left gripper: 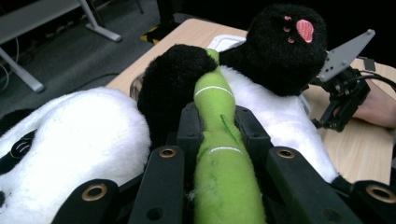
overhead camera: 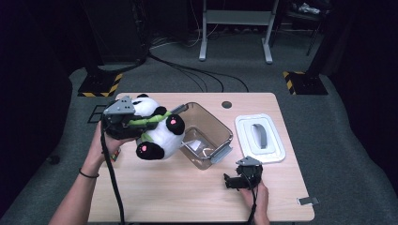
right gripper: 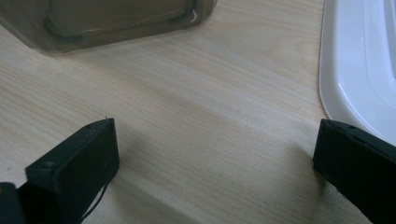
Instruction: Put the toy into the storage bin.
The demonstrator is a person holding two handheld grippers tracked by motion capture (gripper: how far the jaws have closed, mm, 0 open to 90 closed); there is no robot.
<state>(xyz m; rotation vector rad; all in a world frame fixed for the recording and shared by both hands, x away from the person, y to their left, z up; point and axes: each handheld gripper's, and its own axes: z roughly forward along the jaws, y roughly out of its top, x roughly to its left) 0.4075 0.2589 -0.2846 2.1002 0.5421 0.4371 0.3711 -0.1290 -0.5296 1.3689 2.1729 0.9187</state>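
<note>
A black-and-white panda plush (overhead camera: 157, 133) hangs tilted above the table's left side, beside the clear plastic bin (overhead camera: 209, 136). My left gripper (overhead camera: 140, 123) is shut on the green bamboo stick (left gripper: 219, 140) that the panda (left gripper: 275, 51) hugs; the jaws press on both sides of the stick (overhead camera: 148, 120). My right gripper (overhead camera: 241, 174) rests on the table in front of the bin, and it is also seen from the left gripper view (left gripper: 343, 93). It stands open (right gripper: 217, 135) with only bare wood between its jaws.
A white lid (overhead camera: 260, 138) with a grey handle lies right of the bin; its edge (right gripper: 364, 60) is near my right jaw. The bin's wall (right gripper: 116, 18) is just ahead. A small colourful object (overhead camera: 115, 154) lies under the left hand. A metal clip (overhead camera: 307, 201) sits at the front right edge.
</note>
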